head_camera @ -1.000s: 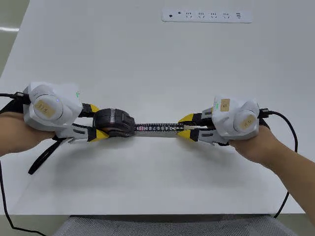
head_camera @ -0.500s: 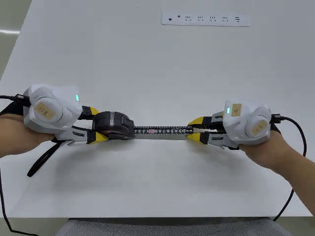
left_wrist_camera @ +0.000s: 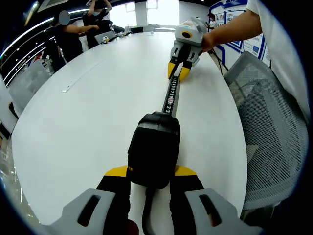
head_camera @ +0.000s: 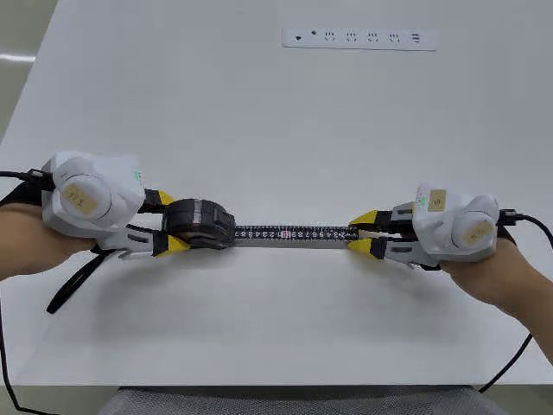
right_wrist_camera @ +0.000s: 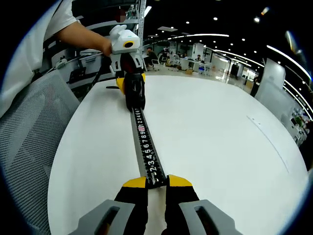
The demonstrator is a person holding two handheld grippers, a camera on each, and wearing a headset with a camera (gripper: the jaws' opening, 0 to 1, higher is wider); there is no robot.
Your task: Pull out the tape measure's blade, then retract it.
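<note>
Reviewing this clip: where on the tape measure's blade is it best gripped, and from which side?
At its free tip, coming end-on along the blade, from the side away from the case. The strip runs thin and flat over the table, so its end is probably the easiest purchase; the right gripper is shut on it there.

Tape measure case left, blade rightward, power strip behind
</note>
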